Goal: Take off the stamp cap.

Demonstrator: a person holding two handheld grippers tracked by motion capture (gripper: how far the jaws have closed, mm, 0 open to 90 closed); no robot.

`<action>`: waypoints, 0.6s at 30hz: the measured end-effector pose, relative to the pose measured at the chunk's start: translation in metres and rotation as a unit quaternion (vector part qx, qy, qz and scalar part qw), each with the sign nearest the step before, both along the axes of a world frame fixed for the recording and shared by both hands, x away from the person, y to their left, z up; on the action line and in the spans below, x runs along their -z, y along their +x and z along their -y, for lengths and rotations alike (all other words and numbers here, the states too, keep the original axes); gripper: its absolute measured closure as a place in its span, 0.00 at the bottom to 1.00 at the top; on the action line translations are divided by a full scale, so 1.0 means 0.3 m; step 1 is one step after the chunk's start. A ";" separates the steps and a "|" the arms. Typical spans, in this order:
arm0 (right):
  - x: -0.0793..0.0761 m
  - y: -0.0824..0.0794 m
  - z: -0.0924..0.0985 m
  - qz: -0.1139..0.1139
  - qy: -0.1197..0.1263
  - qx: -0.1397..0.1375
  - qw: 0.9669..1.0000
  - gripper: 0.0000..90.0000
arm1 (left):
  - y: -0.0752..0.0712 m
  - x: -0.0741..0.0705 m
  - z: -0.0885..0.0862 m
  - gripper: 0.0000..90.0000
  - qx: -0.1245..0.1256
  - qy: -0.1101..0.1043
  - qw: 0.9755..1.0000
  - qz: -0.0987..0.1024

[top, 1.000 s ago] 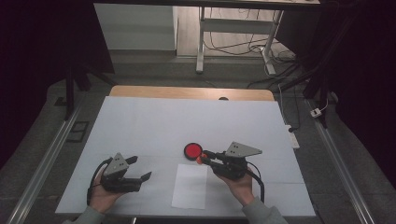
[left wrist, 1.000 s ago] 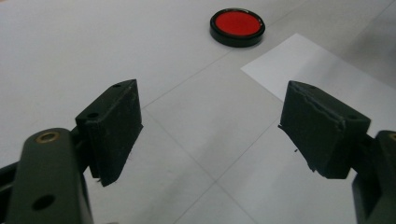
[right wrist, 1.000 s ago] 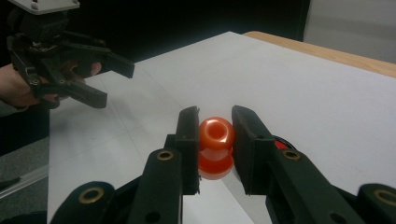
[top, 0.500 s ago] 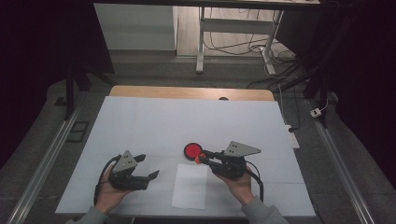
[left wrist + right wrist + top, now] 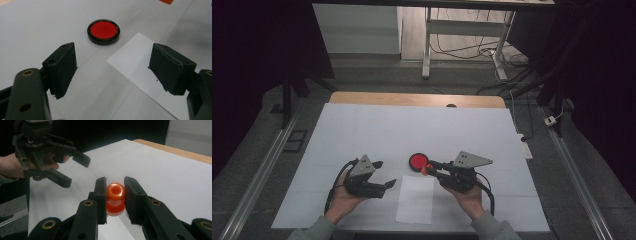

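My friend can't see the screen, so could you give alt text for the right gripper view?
The right claw is shut on an orange stamp handle above a white table. Farther off at upper left, a hand holds the left claw, open.

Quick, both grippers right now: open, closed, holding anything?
Left gripper: open, nothing between its jaws, over the white table near the sheet of paper.
Right gripper: closed on the orange stamp.
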State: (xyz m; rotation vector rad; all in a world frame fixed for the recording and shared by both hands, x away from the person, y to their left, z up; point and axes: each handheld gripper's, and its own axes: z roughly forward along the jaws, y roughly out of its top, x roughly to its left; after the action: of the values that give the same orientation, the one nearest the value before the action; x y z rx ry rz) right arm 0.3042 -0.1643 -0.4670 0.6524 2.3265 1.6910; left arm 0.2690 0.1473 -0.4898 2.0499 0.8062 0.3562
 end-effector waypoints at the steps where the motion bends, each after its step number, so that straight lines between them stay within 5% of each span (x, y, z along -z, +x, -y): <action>1: 0.001 0.000 0.000 0.001 -0.001 0.000 1.000 0.80 | 0.000 0.000 0.000 0.24 0.000 0.000 1.000 0.000; 18: 0.009 -0.003 -0.014 -0.002 -0.006 -0.004 1.000 0.80 | 0.030 -0.023 0.097 0.24 0.032 0.007 0.999 0.007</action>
State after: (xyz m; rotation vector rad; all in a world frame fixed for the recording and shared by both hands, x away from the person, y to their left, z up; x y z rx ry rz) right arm 0.3031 -0.1601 -0.4698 0.6457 2.3421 1.6798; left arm 0.2779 0.1180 -0.4828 2.0797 0.7292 0.3397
